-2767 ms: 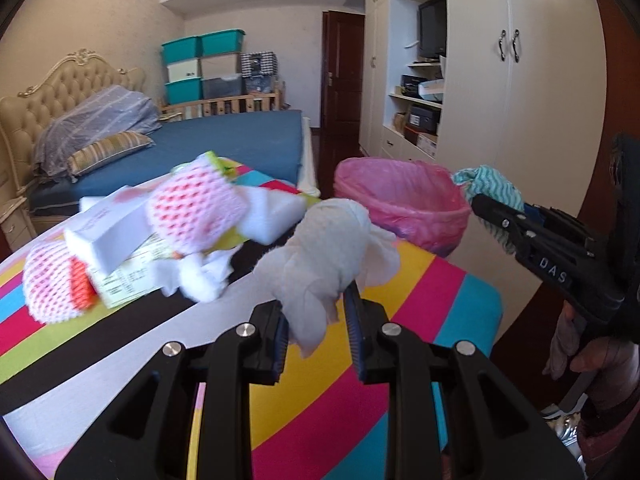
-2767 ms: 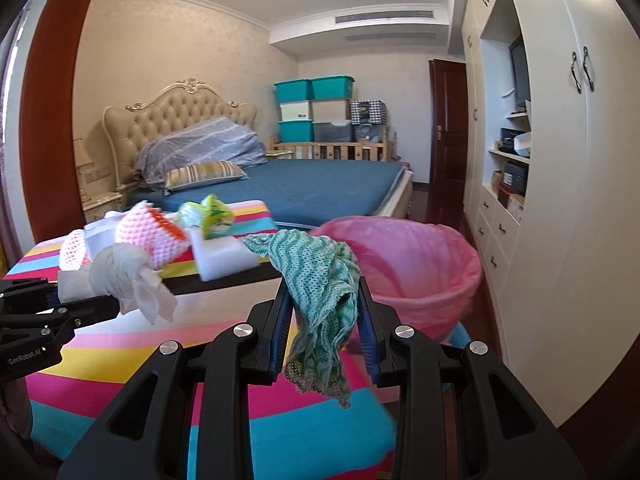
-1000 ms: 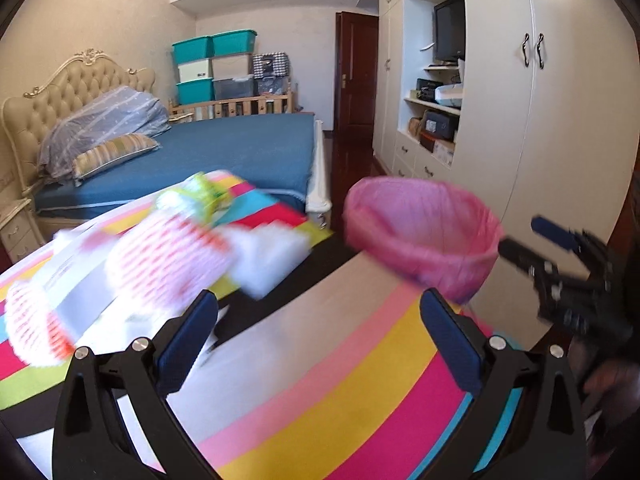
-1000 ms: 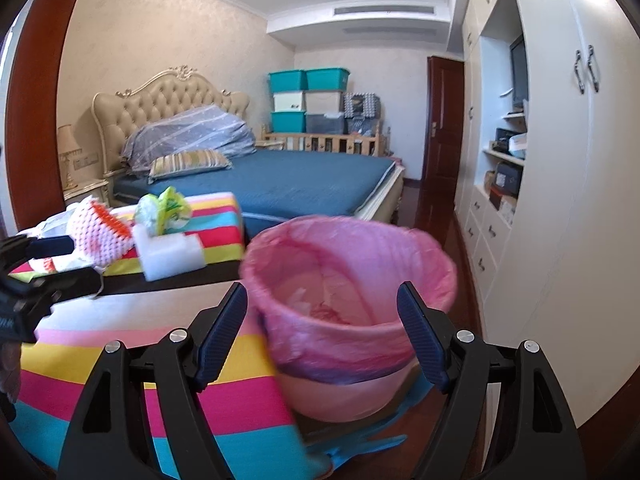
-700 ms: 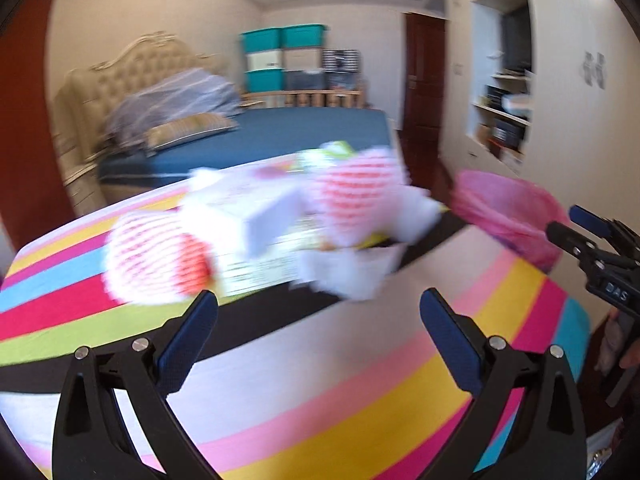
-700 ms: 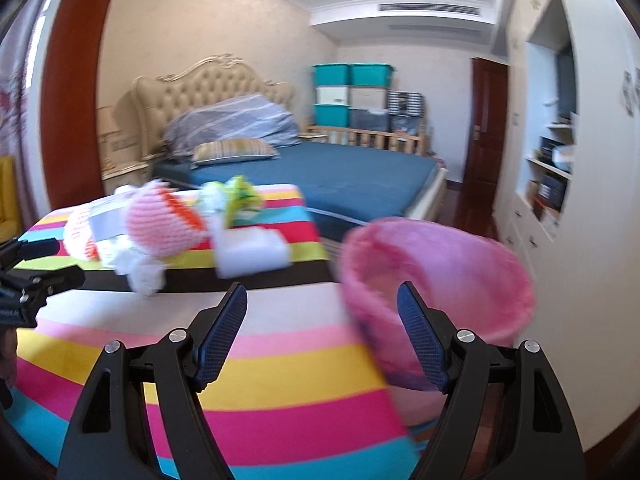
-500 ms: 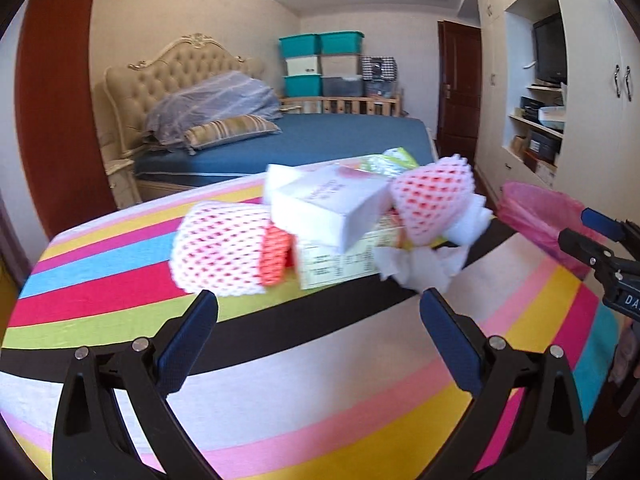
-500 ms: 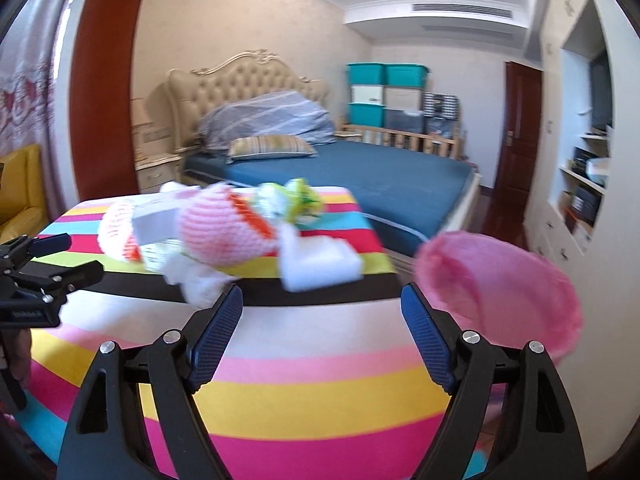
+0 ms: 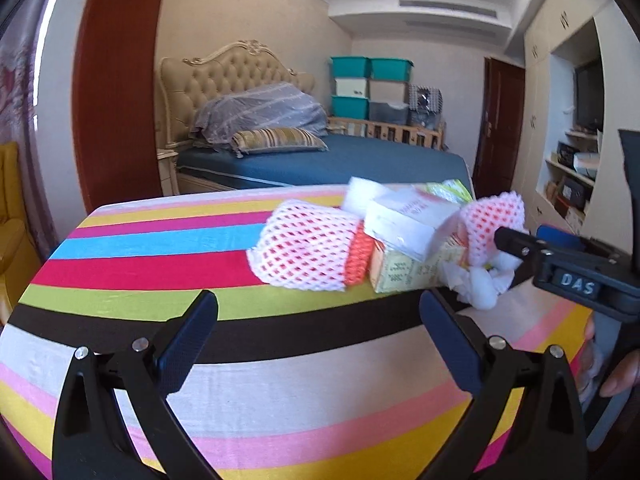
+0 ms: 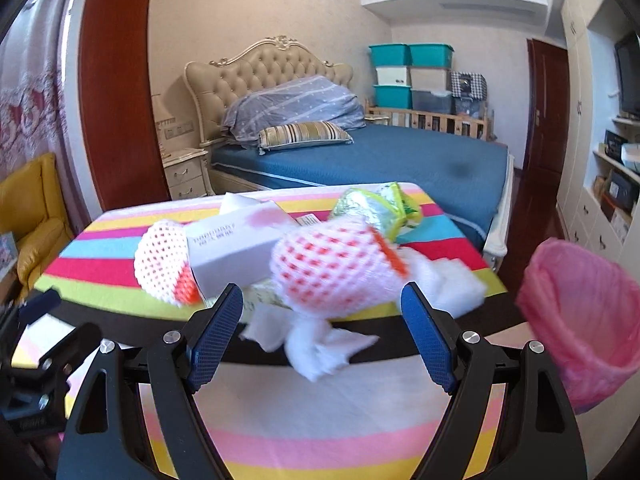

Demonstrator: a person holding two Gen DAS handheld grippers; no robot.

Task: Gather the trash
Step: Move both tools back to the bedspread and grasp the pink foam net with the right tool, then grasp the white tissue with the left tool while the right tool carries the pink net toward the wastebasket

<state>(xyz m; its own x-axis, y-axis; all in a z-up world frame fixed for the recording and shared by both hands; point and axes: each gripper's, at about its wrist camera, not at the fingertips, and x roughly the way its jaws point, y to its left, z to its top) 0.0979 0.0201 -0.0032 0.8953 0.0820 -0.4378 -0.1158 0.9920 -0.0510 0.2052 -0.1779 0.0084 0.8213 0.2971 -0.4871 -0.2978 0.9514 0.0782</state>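
A heap of trash lies on the striped table [image 9: 160, 248] [image 10: 320, 420]: two pink foam fruit nets [image 9: 304, 252] [image 10: 336, 272], a white carton [image 9: 404, 220] [image 10: 236, 244], a yellowish box [image 9: 404, 270], crumpled white tissue [image 9: 480, 284] [image 10: 316, 344], a white foam block [image 10: 452, 284] and a green-yellow wrapper [image 10: 376, 204]. My left gripper [image 9: 318, 334] is open and empty, short of the left net. My right gripper [image 10: 320, 332] is open and empty, just before the right net and the tissue; it shows at the right of the left wrist view [image 9: 520, 244]. The pink-lined bin [image 10: 588, 312] stands right of the table.
A bed [image 10: 380, 156] with a tufted headboard stands behind the table, with stacked storage boxes [image 10: 412, 76] beyond it. White cupboards and shelves [image 9: 576, 152] line the right wall. A yellow armchair [image 10: 28, 216] and a nightstand [image 10: 188, 176] are at the left.
Both grippers held rags over the bin, then opened and came away empty. They have swung left from the bin to face the trash heap, which now looms closer.
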